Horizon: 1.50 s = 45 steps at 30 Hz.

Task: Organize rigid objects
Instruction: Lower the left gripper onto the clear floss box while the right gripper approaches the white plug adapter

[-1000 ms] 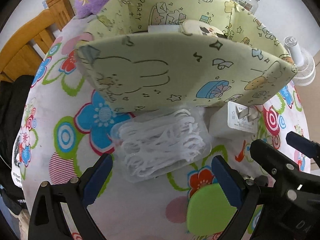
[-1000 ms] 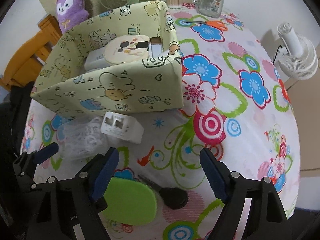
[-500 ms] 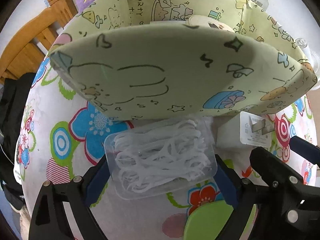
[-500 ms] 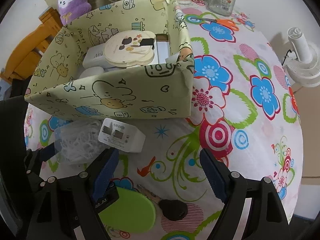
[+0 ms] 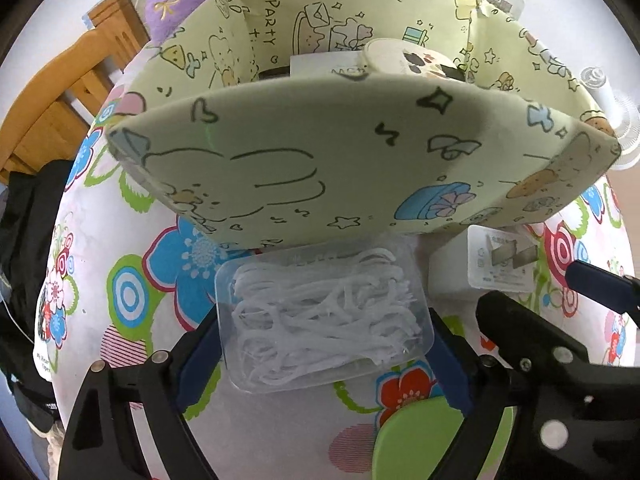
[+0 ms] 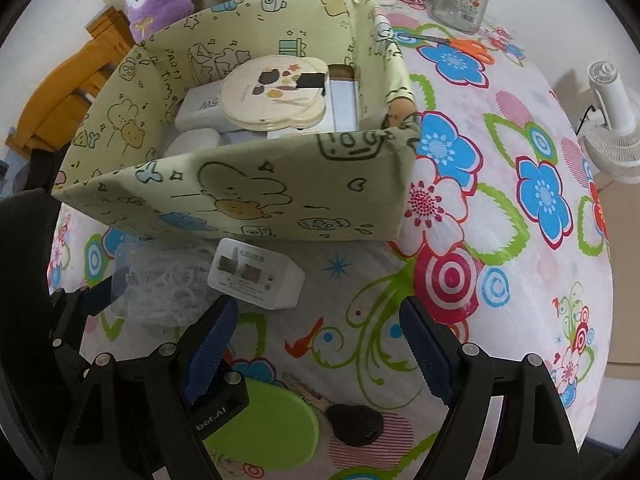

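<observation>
The fabric bin point(image 6: 256, 184) ahead already held a round tin point(image 6: 276, 94) and white boxes. The left gripper point(image 5: 324, 344) was clenched on the clear floss-pick box point(image 5: 324, 316) (apparently lifted). The right gripper point(image 6: 316, 344) stood released; white charger point(image 6: 256, 274) just ahead, green disc point(image 6: 260, 420) and key point(image 6: 356, 424) beneath remained.

My left fingers point(image 5: 200, 350) disappear behind the clear floss-pick box point(image 5: 324, 316), so I cannot tell whether their pads touch its sides. At the bottom of the right view, my own finger point(image 6: 212, 344) covers part of the green oval point(image 6: 264, 424), and the key's blade beside it is too blurred to read. The bin's near wall point(image 5: 320, 160) hides most of what lies inside.
</observation>
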### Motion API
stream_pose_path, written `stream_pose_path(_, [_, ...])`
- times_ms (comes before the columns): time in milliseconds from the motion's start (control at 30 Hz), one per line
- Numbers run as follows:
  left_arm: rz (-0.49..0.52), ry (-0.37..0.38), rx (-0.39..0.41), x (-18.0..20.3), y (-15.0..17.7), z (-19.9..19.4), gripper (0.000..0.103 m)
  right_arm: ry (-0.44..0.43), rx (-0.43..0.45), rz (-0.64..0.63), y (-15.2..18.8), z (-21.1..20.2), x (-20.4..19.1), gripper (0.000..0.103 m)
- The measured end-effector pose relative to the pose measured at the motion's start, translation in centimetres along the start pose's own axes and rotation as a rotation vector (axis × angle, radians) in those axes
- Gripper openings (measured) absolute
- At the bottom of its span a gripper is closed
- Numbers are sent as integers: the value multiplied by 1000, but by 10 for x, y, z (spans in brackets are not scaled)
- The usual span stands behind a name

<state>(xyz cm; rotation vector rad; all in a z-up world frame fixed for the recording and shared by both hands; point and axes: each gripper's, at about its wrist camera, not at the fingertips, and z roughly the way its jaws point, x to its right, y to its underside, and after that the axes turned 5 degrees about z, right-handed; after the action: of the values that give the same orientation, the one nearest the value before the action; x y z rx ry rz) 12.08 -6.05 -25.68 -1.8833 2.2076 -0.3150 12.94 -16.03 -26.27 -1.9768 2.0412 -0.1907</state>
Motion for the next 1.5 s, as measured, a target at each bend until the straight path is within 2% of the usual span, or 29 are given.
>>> stream_pose_path(267, [5,-7,5,-12,6,-16,93,-13,2,-10,4,0,-15,85])
stream_pose_path(533, [-9,-4,-1,-24,10,-12,93,0,8,-28,1,9,-30,85])
stream_pose_path(833, [11,8,-9,-29,11,-6,93,18,21,-54,-7,22,-48,71])
stream_pose_path(1067, [15,9,-14,-32,8,-3,93,24,16,-29,-16,33,-46,48])
stream_pose_path(1500, [51,20,-7,-27,12,-5,93,14,7,-17,-8,28,-29,46])
